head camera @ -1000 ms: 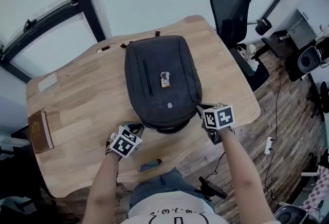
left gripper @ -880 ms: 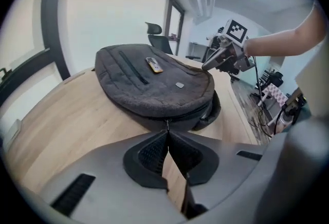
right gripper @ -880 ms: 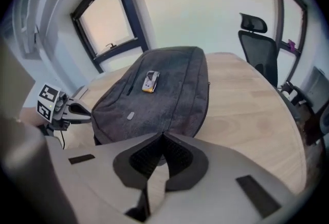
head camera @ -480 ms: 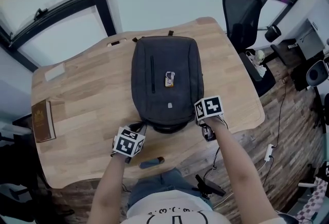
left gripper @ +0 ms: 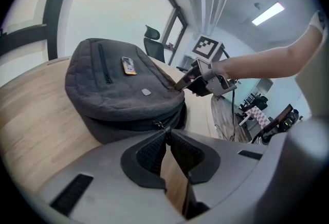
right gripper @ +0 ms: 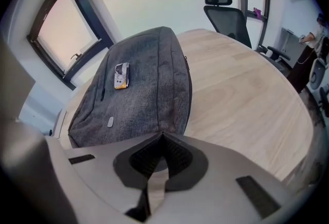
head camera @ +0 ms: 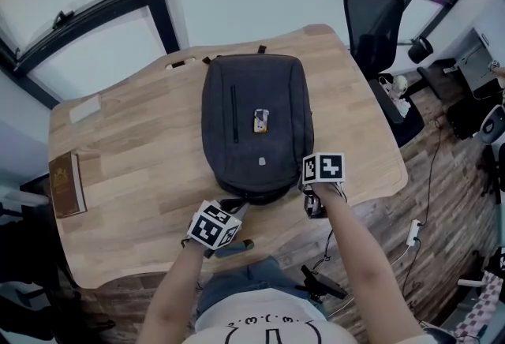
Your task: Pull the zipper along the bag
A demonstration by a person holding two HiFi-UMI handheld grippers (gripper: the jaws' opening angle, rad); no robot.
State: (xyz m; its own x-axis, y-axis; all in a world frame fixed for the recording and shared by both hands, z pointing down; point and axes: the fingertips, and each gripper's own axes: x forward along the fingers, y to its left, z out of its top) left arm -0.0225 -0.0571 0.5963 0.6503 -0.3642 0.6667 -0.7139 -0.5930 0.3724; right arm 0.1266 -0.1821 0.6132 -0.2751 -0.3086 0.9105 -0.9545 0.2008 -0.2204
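A dark grey backpack lies flat on the wooden table, with a small yellow tag on its front. My left gripper is at the bag's near edge. Its jaws are nearly together on the zipper pull, which sits right at the tips, and they are beginning to open. My right gripper is shut at the bag's near right corner, its tips pinching the seam there. The left gripper view also shows the right gripper gripping the bag's edge.
A brown book lies near the table's left edge. A small dark object rests by the near edge, in front of the left gripper. A black office chair stands beyond the table's right corner. Cables trail on the floor at right.
My left gripper has moved to the right along the bag's near edge, toward the middle. The right gripper has stayed at the bag's right corner.
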